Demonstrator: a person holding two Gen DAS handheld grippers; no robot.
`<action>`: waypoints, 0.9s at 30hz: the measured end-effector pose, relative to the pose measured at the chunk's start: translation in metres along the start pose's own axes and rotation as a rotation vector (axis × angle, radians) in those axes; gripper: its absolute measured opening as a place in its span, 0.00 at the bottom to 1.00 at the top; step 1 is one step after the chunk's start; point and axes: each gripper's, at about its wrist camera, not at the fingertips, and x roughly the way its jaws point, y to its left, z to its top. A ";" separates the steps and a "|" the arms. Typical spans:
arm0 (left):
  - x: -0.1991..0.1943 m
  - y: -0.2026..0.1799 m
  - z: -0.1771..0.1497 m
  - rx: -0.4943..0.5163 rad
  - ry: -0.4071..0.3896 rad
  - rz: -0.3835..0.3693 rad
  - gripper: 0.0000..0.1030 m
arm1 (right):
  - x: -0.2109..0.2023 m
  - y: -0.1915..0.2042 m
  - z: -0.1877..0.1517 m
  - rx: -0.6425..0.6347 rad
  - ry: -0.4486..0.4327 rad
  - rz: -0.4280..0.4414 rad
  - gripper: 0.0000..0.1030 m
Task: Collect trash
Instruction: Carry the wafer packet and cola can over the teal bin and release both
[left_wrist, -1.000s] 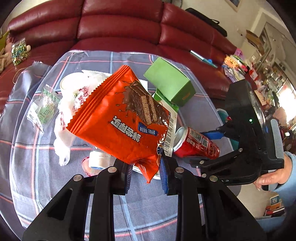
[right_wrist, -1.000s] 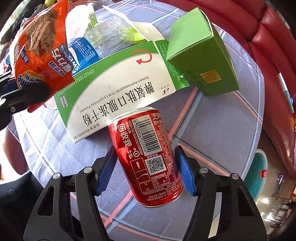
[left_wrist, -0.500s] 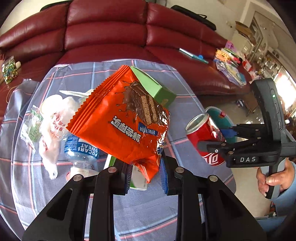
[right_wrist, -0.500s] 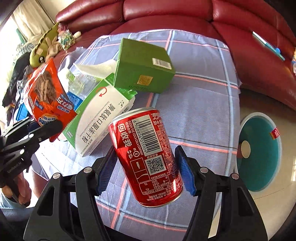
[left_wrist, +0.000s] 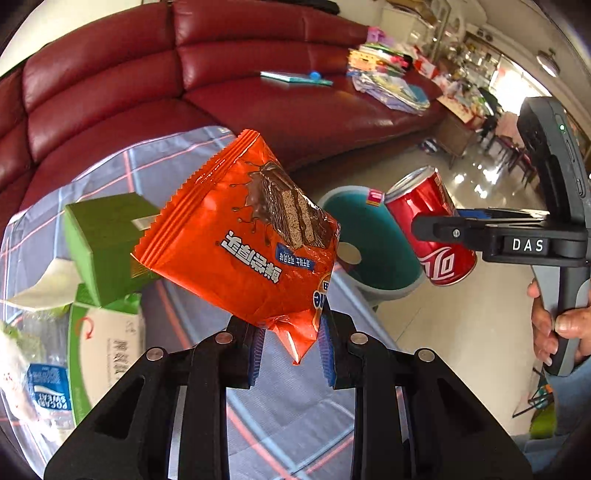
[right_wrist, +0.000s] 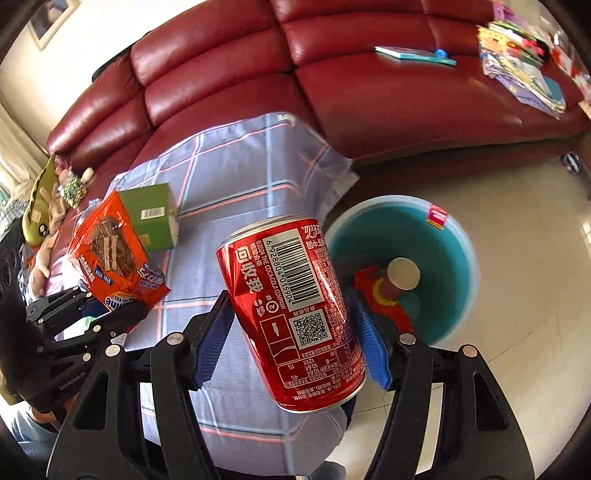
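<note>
Teal round bin (right_wrist: 454, 236) on the floor just off the table's corner; inside, a paper cup (right_wrist: 403, 273) and a red wrapper (right_wrist: 384, 299). Right gripper (right_wrist: 291, 332) clamps a glossy red metal can (right_wrist: 295, 310), tilted, near the bin rim. Left gripper (left_wrist: 291, 347) pinches the crinkled orange foil wafer packet (left_wrist: 236, 236) by its corner, at the table (left_wrist: 295, 406) edge. Both were over mid-table a second ago; the green carton (left_wrist: 107, 240) is left behind there.
</note>
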 end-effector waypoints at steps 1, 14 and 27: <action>0.007 -0.009 0.004 0.018 0.007 -0.009 0.25 | -0.004 -0.011 -0.001 0.012 -0.016 -0.026 0.60; 0.115 -0.098 0.056 0.157 0.141 -0.086 0.25 | 0.002 -0.114 -0.012 0.216 -0.036 -0.044 0.60; 0.175 -0.104 0.059 0.170 0.215 -0.055 0.52 | 0.031 -0.153 -0.015 0.292 0.019 -0.060 0.60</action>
